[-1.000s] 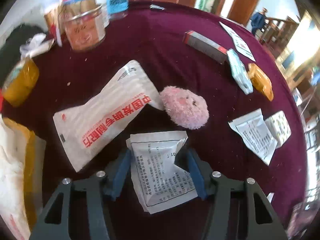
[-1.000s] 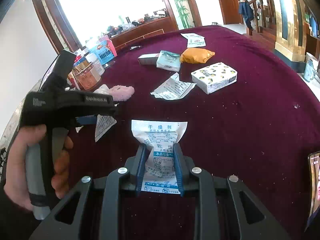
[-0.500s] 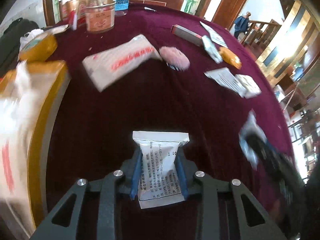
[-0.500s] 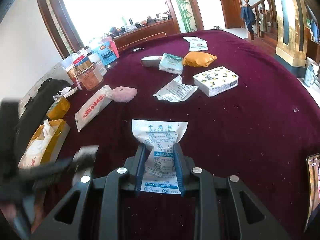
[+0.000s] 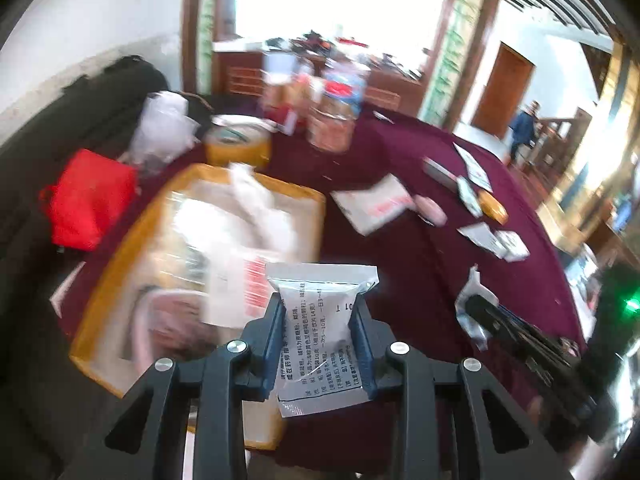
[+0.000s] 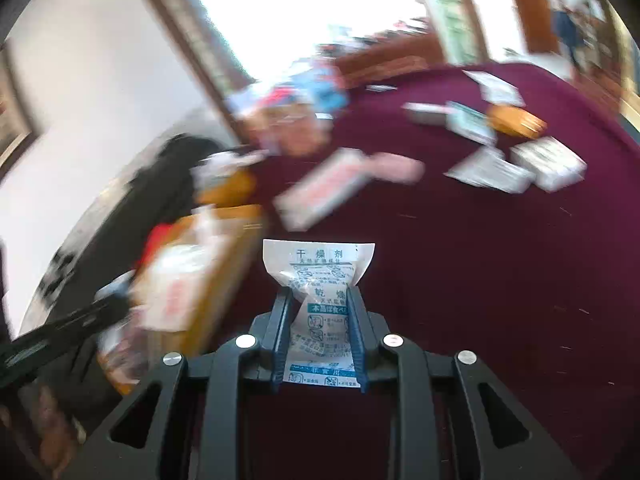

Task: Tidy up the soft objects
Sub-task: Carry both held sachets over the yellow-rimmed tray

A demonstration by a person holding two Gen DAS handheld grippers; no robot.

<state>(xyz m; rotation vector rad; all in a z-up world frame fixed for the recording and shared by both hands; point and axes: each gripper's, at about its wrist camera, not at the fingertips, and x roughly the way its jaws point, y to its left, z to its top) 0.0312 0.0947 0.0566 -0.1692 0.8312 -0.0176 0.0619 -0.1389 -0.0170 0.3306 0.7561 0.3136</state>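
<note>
Since the earlier frame both sachets are riding clear of the maroon tablecloth (image 5: 420,248) toward the yellow box (image 5: 200,184) at the table's edge. Left gripper (image 5: 319,340), having narrowed its jaws during the last second, is pinching a white sachet with black print (image 5: 320,320), which is hanging just over the box's near-right corner. Right gripper (image 6: 318,340) is clamping a white sachet with teal print (image 6: 320,280) between narrow-set blue pads, to the right of the box (image 6: 224,272) and above bare cloth. Inside the box, blurred white packets are lying. Beyond the box, a long white packet with red lettering (image 5: 376,204) and a pink fluffy thing (image 5: 430,208) are resting on the cloth.
</note>
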